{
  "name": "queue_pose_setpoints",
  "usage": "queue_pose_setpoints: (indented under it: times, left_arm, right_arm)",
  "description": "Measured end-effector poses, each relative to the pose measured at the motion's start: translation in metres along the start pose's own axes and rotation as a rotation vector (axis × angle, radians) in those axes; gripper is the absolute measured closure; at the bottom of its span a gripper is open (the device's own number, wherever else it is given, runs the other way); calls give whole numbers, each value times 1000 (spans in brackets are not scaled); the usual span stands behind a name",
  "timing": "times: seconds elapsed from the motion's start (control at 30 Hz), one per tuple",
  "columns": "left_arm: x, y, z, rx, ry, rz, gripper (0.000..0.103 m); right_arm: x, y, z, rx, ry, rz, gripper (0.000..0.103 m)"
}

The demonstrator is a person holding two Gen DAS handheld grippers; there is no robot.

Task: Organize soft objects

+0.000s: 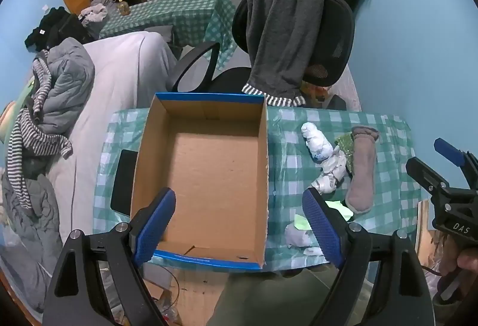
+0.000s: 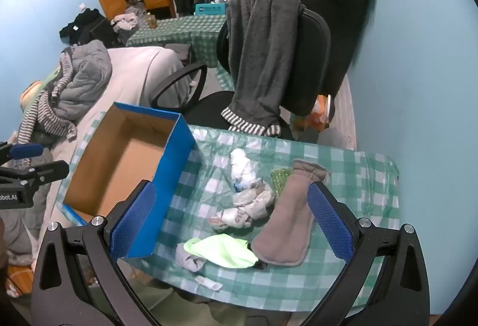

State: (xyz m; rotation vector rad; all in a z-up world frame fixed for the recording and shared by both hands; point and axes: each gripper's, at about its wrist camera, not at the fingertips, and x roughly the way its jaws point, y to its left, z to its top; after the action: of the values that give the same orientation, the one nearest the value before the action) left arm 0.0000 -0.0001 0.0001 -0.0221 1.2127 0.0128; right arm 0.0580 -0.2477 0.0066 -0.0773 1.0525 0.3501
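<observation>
An empty cardboard box with blue outer walls sits on the left of the green checked table. To its right lie soft items: a long brown sock, a white rolled bundle, crumpled white socks, a neon yellow-green cloth over a grey sock, and a green sparkly pad. My left gripper hovers open above the box's near edge. My right gripper hangs open above the sock pile, with nothing between its fingers. The right gripper also shows in the left wrist view.
A black phone lies left of the box. An office chair draped with a dark grey garment stands behind the table. A bed with piled clothes lies at the left. A blue wall borders the right.
</observation>
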Motion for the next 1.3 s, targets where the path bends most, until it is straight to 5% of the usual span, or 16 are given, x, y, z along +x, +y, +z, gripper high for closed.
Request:
queue_pose_setpoints:
  times: [1.3]
  left_arm:
    - [-6,-2,-7,-16,-7,-5,15]
  right_arm:
    - [3,-2,-5,3,24,-4,2]
